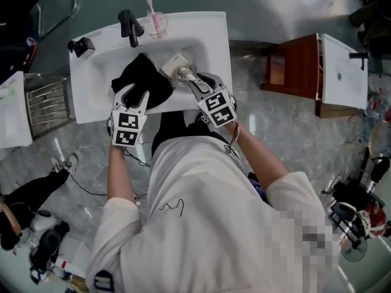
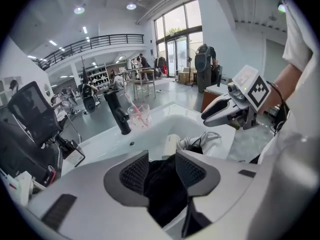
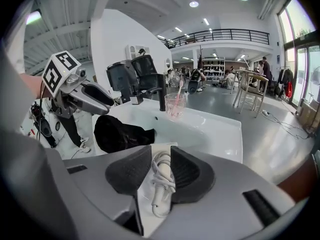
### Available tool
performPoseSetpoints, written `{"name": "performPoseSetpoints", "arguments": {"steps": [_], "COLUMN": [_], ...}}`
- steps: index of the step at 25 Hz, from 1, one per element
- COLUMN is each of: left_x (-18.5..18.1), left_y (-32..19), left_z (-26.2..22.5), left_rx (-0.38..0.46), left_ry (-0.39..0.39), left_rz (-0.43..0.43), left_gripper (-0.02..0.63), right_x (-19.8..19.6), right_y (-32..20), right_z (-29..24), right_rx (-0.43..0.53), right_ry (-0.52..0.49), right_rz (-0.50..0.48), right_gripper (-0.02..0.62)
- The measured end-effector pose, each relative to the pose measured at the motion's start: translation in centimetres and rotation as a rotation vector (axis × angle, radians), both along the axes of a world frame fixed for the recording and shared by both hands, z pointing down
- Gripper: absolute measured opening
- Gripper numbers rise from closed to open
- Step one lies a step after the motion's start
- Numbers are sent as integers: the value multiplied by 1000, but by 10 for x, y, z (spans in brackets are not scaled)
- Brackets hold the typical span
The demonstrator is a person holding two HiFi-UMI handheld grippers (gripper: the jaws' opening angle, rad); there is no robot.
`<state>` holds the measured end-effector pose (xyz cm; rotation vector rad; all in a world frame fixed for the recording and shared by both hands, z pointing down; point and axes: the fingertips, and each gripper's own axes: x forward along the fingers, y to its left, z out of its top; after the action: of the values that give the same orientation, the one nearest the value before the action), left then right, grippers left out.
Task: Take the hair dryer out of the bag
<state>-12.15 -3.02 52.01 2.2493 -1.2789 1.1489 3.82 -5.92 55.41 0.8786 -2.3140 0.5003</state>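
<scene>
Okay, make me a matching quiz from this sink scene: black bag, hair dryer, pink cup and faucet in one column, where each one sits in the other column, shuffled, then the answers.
Things
1. black cloth bag
2. white hair dryer
3. clear pink cup
4. black faucet

Places
a. on the back ledge of the white sink, holding a toothbrush
b. lying in the basin, cord bundled beside its handle
c. standing at the back of the sink, left of the cup
d. crumpled at the basin's left side

Pairs: 1-d, 2-b, 3-a, 4-c
</scene>
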Motion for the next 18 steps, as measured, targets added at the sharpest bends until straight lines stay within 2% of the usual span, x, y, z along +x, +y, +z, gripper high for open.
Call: {"name": "performPoseSetpoints", "arguments": {"steps": [5, 8, 10, 12, 14, 18], "left_x": [11, 18, 25, 30, 35, 51], "left_y": [6, 8, 9, 10, 14, 19], "left_z": [-19, -19, -16, -11, -7, 0], "left_rx": [35, 36, 25, 14, 19, 37], "left_ry": [25, 69, 151, 218, 243, 242], "left_rz": [-49, -115, -192, -268, -319, -364], "left_gripper": [179, 122, 59, 38, 25, 18], "right_x": [2, 6, 8, 10, 11, 17], "right_y": [4, 4, 5, 6, 10, 20], "right_z": [-19, -28, -30, -31, -32, -33], "right_rx": [40, 62, 61, 58, 60, 68], "right_ry": [-43, -60, -71, -74, -74, -95], "right_rz": [0, 16, 30, 36, 27, 7], "right_gripper": [69, 2, -2, -3, -3, -3]}}
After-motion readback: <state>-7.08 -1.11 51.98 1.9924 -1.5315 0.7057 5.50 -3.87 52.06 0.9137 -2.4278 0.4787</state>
